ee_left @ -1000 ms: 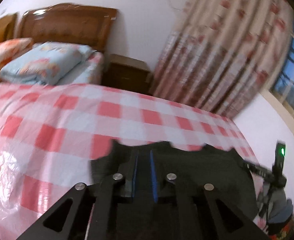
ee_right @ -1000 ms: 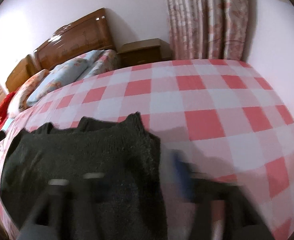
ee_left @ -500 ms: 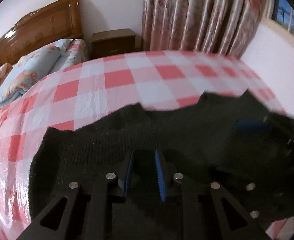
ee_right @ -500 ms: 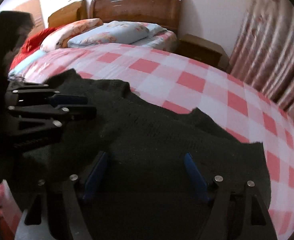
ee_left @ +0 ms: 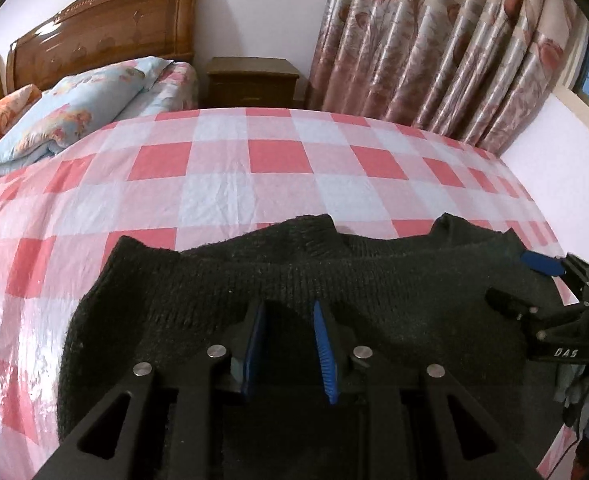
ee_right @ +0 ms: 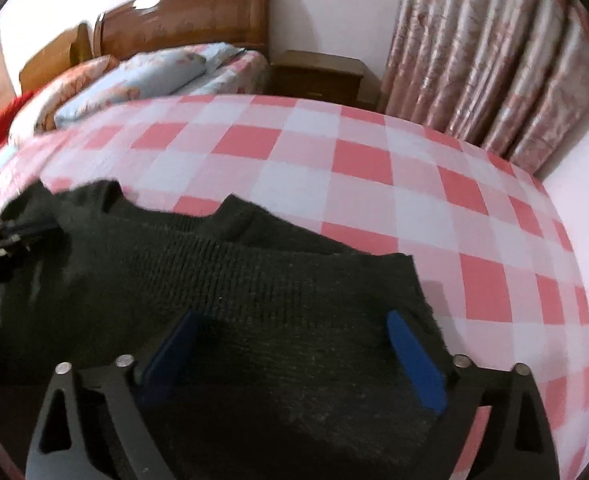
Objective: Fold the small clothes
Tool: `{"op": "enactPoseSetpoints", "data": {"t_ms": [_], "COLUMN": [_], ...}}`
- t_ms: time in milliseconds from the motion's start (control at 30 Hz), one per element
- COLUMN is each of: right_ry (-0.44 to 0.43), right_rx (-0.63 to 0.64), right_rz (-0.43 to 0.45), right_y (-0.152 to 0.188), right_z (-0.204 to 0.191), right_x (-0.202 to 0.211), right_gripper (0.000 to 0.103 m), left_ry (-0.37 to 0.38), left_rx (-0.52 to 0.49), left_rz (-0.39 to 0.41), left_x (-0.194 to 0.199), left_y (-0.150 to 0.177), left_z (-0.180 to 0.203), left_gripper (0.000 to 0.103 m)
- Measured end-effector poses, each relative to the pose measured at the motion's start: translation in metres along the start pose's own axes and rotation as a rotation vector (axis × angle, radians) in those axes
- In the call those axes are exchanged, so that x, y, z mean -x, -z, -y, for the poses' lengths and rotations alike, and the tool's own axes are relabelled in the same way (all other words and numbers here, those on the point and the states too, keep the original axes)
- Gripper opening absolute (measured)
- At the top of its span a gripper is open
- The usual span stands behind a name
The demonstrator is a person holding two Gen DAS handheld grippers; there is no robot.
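Note:
A black knit sweater (ee_left: 374, 292) lies spread on the red-and-white checked bed cover (ee_left: 254, 160), its collar edge toward the pillows. My left gripper (ee_left: 288, 312) hovers low over the sweater's near part. Its jaws are opening, with a clear gap between the blue pads (ee_left: 322, 344) and only fabric beneath them. In the right wrist view my right gripper (ee_right: 290, 324) stands wide open over the sweater (ee_right: 254, 280) near its right edge, holding nothing. One blue pad (ee_left: 540, 263) of the right gripper shows at the right of the left wrist view.
Pillows (ee_left: 74, 112) and a wooden headboard (ee_left: 106, 36) are at the far end of the bed. A brown nightstand (ee_left: 250, 84) and floral curtains (ee_left: 434, 60) stand behind. The bed cover's right edge (ee_right: 566, 280) runs close to a white wall.
The left jaws have parted from a narrow pinch on the sweater. Both grippers have sunk toward the bed, and the sweater now lies flatter on the cover.

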State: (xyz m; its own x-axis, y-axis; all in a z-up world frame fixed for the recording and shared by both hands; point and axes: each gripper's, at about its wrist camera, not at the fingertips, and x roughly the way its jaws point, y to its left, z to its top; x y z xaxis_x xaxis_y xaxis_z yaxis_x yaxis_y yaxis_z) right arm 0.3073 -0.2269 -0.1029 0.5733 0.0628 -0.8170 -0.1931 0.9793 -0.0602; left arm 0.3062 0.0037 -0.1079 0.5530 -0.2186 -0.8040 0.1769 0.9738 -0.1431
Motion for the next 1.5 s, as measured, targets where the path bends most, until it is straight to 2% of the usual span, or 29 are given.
{"op": "enactPoseSetpoints", "data": {"t_ms": [67,133,167,233,300,333,400,467,500,600,633,700,733,833,867,1000,1067,1100,1167,1233,1300,1367,1400,1500], "right_ry": [-0.009,-0.006,0.025,0.024,-0.004,-0.043,-0.139,-0.141,-0.149,-0.202,-0.165,-0.099,-0.082,-0.063,-0.059,0.001,-0.044,-0.07,-0.116,-0.147,-0.147,-0.186,-0.194,-0.102], "right_rx": [-0.012,-0.044,-0.062,-0.054,-0.004,0.035,0.121,0.196,0.192,0.102,0.083,0.051,0.013,-0.073,-0.09,-0.062,-0.031,0.001,0.088,0.194,0.263,0.217,0.191,0.127], "right_rz": [-0.004,0.005,0.022,0.083,0.134,0.14,0.097,0.044,0.067,0.045,0.05,0.053,0.043,0.044,0.042,0.059,0.098,0.117,0.126,0.114,0.083,0.092,0.083,0.078], "right_y": [-0.001,0.0,0.001,0.0,0.0,0.001,0.003,0.011,0.014,0.012,0.012,0.017,0.022,0.036,0.038,0.033,0.03,0.03,0.034,0.04,0.046,0.046,0.046,0.05], "right_z": [0.001,0.006,0.006,-0.003,-0.023,-0.038,-0.068,-0.093,-0.095,-0.071,-0.062,-0.038,-0.021,0.015,0.019,0.002,-0.016,-0.029,-0.059,-0.09,-0.111,-0.102,-0.094,-0.06], "right_x": [-0.001,0.005,0.015,0.035,0.052,0.054,0.045,0.027,0.025,0.023,0.026,0.03,0.031,0.036,0.037,0.043,0.055,0.062,0.069,0.066,0.054,0.051,0.05,0.052], "right_gripper": [0.103,0.103,0.103,0.103,0.103,0.103,0.103,0.103,0.103,0.103,0.103,0.103,0.103,0.103,0.103,0.103,0.103,0.103,0.103,0.103,0.103,0.103,0.103,0.103], "left_ry": [0.019,0.038,0.036,0.048,0.061,0.043,-0.008,-0.066,-0.069,-0.006,0.006,-0.02,0.001,0.142,0.15,0.052,0.121,0.14,0.095,0.032,0.024,0.044,0.025,-0.077], "left_rx": [0.014,0.072,0.092,0.103,0.061,0.029,-0.039,-0.08,-0.102,-0.061,-0.024,0.053,0.094,0.174,0.189,0.142,0.131,0.09,-0.02,-0.106,-0.088,-0.063,-0.063,-0.016], "left_rz": [0.0,-0.003,0.004,0.039,0.081,0.089,0.067,0.008,0.066,0.047,0.052,0.071,0.071,0.094,0.096,0.087,0.104,0.118,0.131,0.105,0.04,0.065,0.064,0.097], "left_x": [0.001,0.007,0.013,0.031,0.047,0.048,0.037,0.013,0.016,0.021,0.025,0.033,0.035,0.04,0.039,0.044,0.06,0.068,0.073,0.063,0.046,0.047,0.05,0.06], "left_y": [0.0,0.0,0.0,0.003,0.005,0.006,0.01,0.018,0.022,0.021,0.02,0.022,0.024,0.031,0.031,0.031,0.038,0.043,0.05,0.057,0.06,0.062,0.061,0.061], "left_z": [-0.004,-0.012,-0.013,-0.01,0.001,0.01,0.026,0.032,0.032,0.017,0.007,-0.017,-0.035,-0.065,-0.068,-0.04,-0.017,0.0,0.029,0.05,0.048,0.036,0.029,0.0], "left_gripper": [0.026,0.026,0.026,0.026,0.027,0.03,0.032,0.032,0.033,0.033,0.033,0.033,0.028,0.024,0.021,0.021,0.022,0.022,0.024,0.025,0.027,0.03,0.03,0.03]}}
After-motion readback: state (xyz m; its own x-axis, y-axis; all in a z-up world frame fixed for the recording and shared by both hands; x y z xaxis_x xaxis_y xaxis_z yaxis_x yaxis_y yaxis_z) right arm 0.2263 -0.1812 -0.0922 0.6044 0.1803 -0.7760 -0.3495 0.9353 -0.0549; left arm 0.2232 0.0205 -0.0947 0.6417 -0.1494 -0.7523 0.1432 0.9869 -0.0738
